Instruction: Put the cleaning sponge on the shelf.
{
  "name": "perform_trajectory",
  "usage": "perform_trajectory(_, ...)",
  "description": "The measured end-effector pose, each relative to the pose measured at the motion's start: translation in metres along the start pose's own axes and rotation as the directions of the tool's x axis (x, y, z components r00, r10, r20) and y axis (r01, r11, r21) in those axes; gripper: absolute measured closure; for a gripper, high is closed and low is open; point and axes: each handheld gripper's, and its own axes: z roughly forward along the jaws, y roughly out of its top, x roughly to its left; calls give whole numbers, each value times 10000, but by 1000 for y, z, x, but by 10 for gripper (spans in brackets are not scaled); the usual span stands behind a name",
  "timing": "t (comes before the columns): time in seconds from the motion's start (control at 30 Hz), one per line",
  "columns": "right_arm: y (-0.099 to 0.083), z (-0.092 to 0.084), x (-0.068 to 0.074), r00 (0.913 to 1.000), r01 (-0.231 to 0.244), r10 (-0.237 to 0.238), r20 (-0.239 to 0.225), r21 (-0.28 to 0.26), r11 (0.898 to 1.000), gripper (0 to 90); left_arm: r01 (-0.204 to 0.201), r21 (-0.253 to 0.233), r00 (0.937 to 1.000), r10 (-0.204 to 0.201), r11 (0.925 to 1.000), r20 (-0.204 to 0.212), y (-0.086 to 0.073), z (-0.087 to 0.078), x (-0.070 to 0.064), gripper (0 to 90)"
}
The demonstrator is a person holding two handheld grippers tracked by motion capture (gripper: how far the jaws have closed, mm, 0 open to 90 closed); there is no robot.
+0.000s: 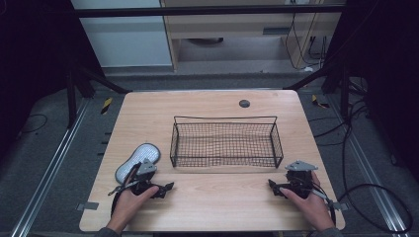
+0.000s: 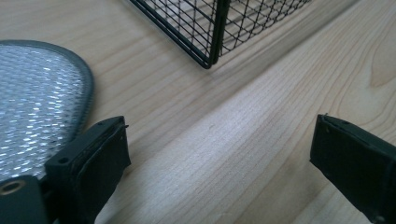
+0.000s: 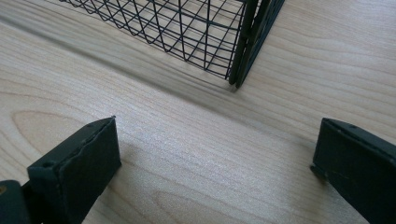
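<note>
A black wire basket (image 1: 225, 118) stands empty in the middle of the wooden table (image 1: 217, 202). A silver, oval, textured pad (image 1: 139, 159) with a grey rim lies flat at the front left. My left gripper (image 1: 165, 189) rests on the table just in front of the pad, jaws wide apart and empty. In the left gripper view (image 2: 219, 140), the pad (image 2: 32, 107) lies beside the left jaw and a basket corner (image 2: 215, 32) stands ahead. My right gripper (image 1: 274, 187) sits at the front right, open and empty; in the right gripper view (image 3: 215, 144) another basket corner (image 3: 245, 42) is ahead.
A round black grommet (image 1: 244, 103) sits near the table's far edge. Black frame struts stand at the far left and right corners. Cables (image 1: 375, 197) lie on the floor to the right. Bare wood runs between the two grippers in front of the basket.
</note>
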Motion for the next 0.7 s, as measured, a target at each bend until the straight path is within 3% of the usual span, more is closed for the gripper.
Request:
perform_trajectory(0.17, 0, 0, 1, 10000, -23, 23, 23, -2, 10000, 9, 24, -587, 9993, -46, 9983, -364, 4, -16, -1, 36)
perform_trajectory(0.2, 0, 0, 1, 10000, -43, 43, 26, 2, 10000, 9, -120, -551, 9980, 85, 9984, -630, 7, -19, -2, 35)
perform_trajectory(0.23, 0, 0, 1, 10000, -43, 43, 26, 2, 10000, 9, -120, -551, 9980, 85, 9984, -630, 7, -19, -2, 37)
perform_trajectory(0.33, 0, 0, 1, 10000, -50, 50, 27, 5, 10000, 8, -386, -441, 9907, 325, 9983, -1318, 18, -31, 0, 35)
perform_trajectory(0.4, 0, 0, 1, 10000, -46, 46, 13, 5, 10000, 5, -338, -397, 9897, 279, 9986, -1401, 20, -32, 2, 37)
perform_trajectory(0.47, 1, 1, 0, 10000, 3, -3, 16, 32, 10000, 4, -231, -292, 9878, 184, 9993, -1548, 24, -35, 7, 39)
perform_trajectory(0.53, 2, 1, 0, 10000, -17, 17, 20, 12, 10000, 4, -460, 57, 9826, 463, 9989, -1797, 29, -36, 14, 42)
perform_trajectory(0.57, 2, 2, 0, 10000, 7, -7, 7, 11, 10000, 4, -116, 94, 9860, 130, 9999, -1662, 33, -38, 24, 42)
perform_trajectory(0.63, 2, 2, -1, 10000, 19, -19, -16, 8, 10000, 4, 17, 175, 9861, 12, 9998, -1660, 34, -39, 29, 42)
perform_trajectory(0.7, 2, 2, -1, 10000, 64, -64, -64, 14, 10000, 4, -28, 836, 9841, 176, 9965, -1768, 39, -40, 38, 37)
